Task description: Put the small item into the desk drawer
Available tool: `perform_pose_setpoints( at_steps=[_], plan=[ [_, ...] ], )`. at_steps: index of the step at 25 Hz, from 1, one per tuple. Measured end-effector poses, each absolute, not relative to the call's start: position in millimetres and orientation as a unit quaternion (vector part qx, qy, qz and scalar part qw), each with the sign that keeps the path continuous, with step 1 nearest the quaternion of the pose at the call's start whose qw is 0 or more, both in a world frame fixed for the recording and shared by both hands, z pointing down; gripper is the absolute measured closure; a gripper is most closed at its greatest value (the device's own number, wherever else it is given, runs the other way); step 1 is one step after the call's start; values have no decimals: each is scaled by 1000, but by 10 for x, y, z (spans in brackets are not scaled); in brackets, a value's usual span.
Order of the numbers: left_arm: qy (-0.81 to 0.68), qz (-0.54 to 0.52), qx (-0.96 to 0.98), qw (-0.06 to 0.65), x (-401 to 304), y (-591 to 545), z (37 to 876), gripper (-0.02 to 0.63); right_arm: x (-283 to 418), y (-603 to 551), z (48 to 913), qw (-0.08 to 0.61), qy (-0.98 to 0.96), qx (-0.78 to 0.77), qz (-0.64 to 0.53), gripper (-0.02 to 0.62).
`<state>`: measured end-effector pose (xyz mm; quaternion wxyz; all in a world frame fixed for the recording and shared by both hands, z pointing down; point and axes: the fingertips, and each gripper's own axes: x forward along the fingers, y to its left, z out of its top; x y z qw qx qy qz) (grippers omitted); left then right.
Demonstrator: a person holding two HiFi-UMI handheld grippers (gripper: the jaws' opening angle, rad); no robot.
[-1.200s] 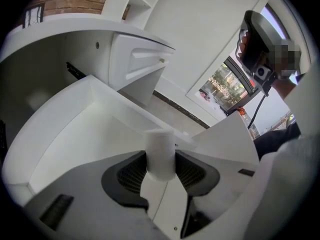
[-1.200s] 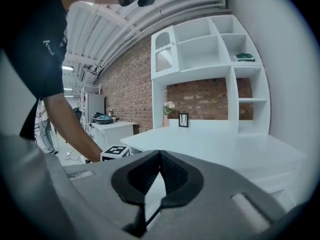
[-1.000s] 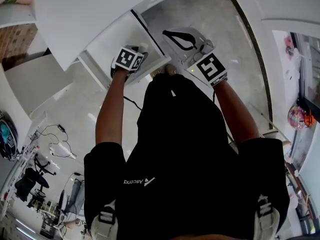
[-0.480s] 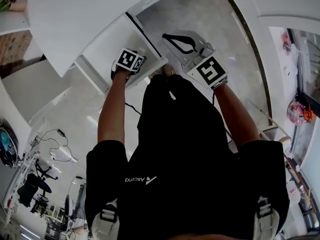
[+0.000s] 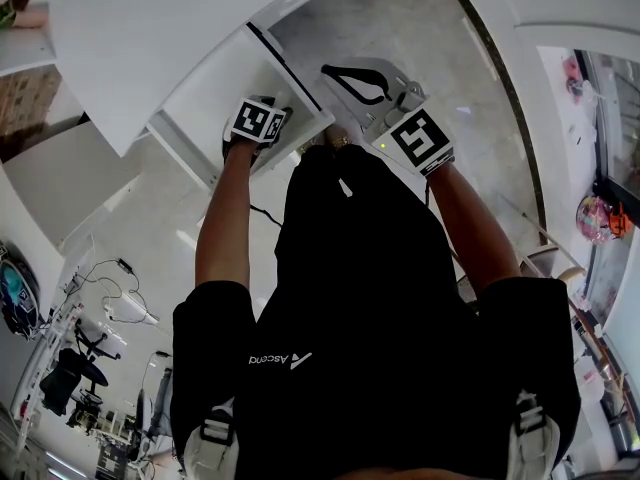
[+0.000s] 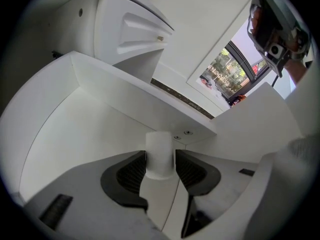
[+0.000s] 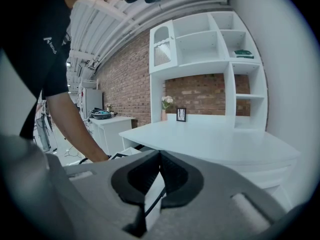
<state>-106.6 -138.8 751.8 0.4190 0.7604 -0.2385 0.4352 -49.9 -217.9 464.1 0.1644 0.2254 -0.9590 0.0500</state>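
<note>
A small white cylinder (image 6: 160, 145) is clamped between the jaws of my left gripper (image 6: 160, 159), which is shut on it. The item hangs over the inside of the open white desk drawer (image 6: 75, 129). In the head view my left gripper (image 5: 272, 108) sits above that drawer (image 5: 215, 93), under the desk top (image 5: 150, 38). My right gripper (image 5: 350, 78) is held to the right of the drawer. Its jaws (image 7: 159, 171) are shut with nothing between them.
The right gripper view shows the white desk top (image 7: 215, 139), a white shelf unit (image 7: 210, 59) against a brick wall, a small picture frame (image 7: 181, 114) and a vase (image 7: 165, 106). The person's arm (image 7: 70, 119) reaches toward the drawer. Grey floor lies right of the desk.
Hardly anything differs. The left gripper has crept slightly farther over the drawer with the white item still in it; the right gripper holds its place.
</note>
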Motion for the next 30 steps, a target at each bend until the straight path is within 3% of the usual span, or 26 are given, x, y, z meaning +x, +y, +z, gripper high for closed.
perform_pose_setpoints(
  at_steps=[18,25,30],
  plan=[
    [-298,385,777,400,-1177,-1597,7071,403,-584,-2144,4602,153,-966,205,49,594],
    [-362,287,808,366,-1164,-1853,6410,408,-682,-2129,4536,142,-970,192,49,594],
    [-403,197,840,306,-1097,-2012,5725,449,-719,-2118,4450,128,-973,184,49,594]
  ],
)
